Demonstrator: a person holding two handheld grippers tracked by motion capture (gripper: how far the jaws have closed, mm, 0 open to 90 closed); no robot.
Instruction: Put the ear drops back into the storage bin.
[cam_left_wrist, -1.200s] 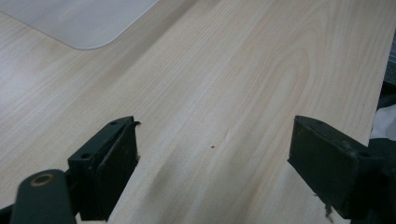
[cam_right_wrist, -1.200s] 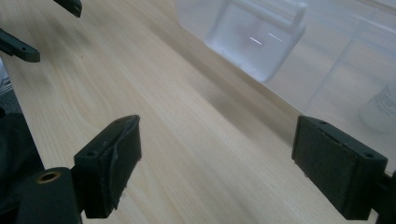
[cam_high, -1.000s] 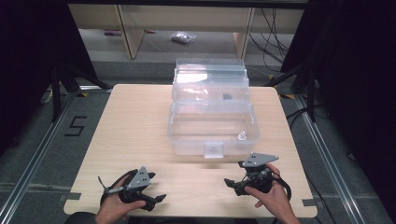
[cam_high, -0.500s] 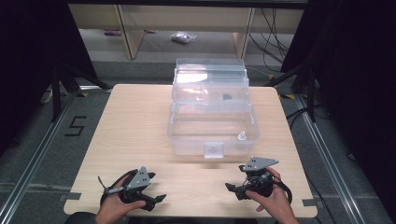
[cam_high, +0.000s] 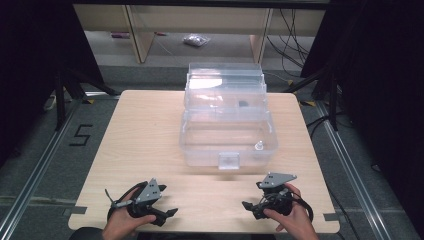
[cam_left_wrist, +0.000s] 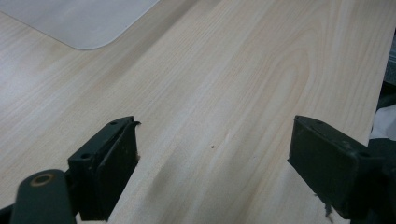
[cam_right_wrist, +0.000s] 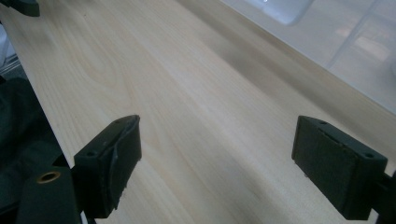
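high view: clear plastic hinged box (cam_high: 227, 135) sits open mid-table toward the far edge of the light wooden table (cam_high: 145, 135); left gripper (cam_high: 167, 214) and right gripper (cam_high: 248, 206) rest near the near edge, both jaws wide, nothing held.

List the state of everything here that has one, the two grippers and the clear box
left gripper: open, empty, low over the table.
right gripper: open, empty, near the table's front edge.
clear plastic box: lid up, open, a small item inside.
front latch: undone.
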